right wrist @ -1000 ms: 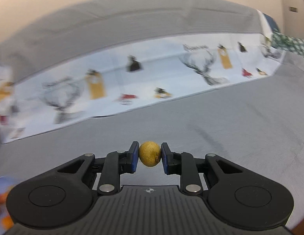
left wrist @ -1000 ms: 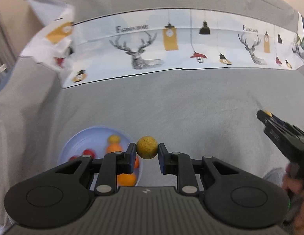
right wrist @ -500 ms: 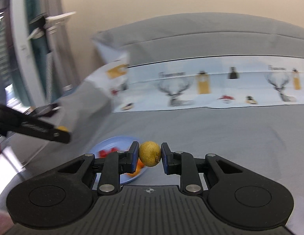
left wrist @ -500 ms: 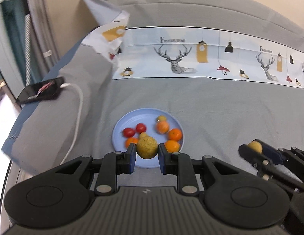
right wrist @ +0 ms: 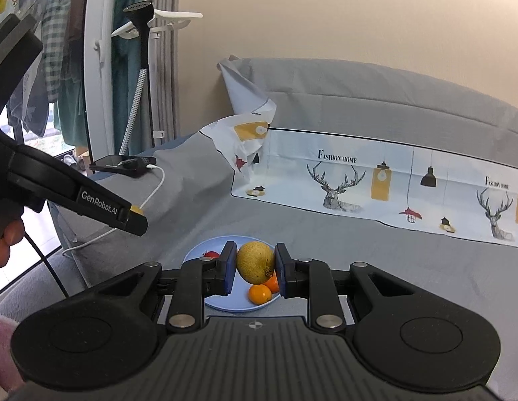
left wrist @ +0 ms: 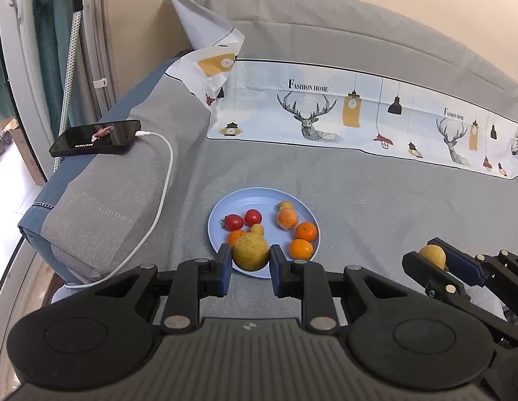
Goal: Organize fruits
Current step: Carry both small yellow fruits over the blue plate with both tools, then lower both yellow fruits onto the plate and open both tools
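Observation:
My left gripper [left wrist: 250,264] is shut on a round yellow-green fruit [left wrist: 250,253], held above the near edge of a blue plate [left wrist: 222,215]. The plate holds two red fruits [left wrist: 243,219], several oranges [left wrist: 305,231] and small yellow fruits [left wrist: 285,205]. My right gripper [right wrist: 254,271] is shut on a second yellow-green fruit [right wrist: 255,262], above the near side of the same plate [right wrist: 198,250]. In the left wrist view the right gripper [left wrist: 432,262] shows at the right, off the plate's right side. The left gripper [right wrist: 135,220] shows at the left of the right wrist view.
The plate lies on a grey bed cover [left wrist: 375,207]. A deer-print cloth [left wrist: 325,113] runs along the back. A black phone [left wrist: 95,137] with a white charging cable [left wrist: 165,180] lies on a pillow at the left. The bed's left edge drops off by curtains [left wrist: 58,50].
Both grippers have pulled back and risen while keeping their fruits. The right gripper swung left toward the plate, which now shows whole in the left wrist view.

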A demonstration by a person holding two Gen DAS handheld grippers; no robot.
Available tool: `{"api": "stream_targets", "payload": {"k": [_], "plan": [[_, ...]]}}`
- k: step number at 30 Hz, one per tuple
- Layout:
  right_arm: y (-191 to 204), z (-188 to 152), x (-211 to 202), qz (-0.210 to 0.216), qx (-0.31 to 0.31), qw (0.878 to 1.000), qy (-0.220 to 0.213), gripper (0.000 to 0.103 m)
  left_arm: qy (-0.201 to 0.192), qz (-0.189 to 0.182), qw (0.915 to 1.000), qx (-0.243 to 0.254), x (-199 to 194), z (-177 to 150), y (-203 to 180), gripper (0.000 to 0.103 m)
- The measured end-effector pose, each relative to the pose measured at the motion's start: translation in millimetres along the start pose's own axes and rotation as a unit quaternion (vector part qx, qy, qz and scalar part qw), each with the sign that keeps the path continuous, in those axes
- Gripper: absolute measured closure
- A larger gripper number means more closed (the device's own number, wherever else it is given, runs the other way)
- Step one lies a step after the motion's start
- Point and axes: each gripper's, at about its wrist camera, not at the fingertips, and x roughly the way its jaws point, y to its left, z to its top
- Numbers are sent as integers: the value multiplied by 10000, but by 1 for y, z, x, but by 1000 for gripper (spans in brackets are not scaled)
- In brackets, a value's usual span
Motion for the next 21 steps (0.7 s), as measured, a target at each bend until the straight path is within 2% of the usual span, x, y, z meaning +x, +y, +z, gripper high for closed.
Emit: {"api": "stream_targets", "payload": {"k": [21], "plan": [[0, -1, 14, 30, 45, 9998, 215, 77, 207, -32, 9998, -47, 13, -4, 5, 77]]}}
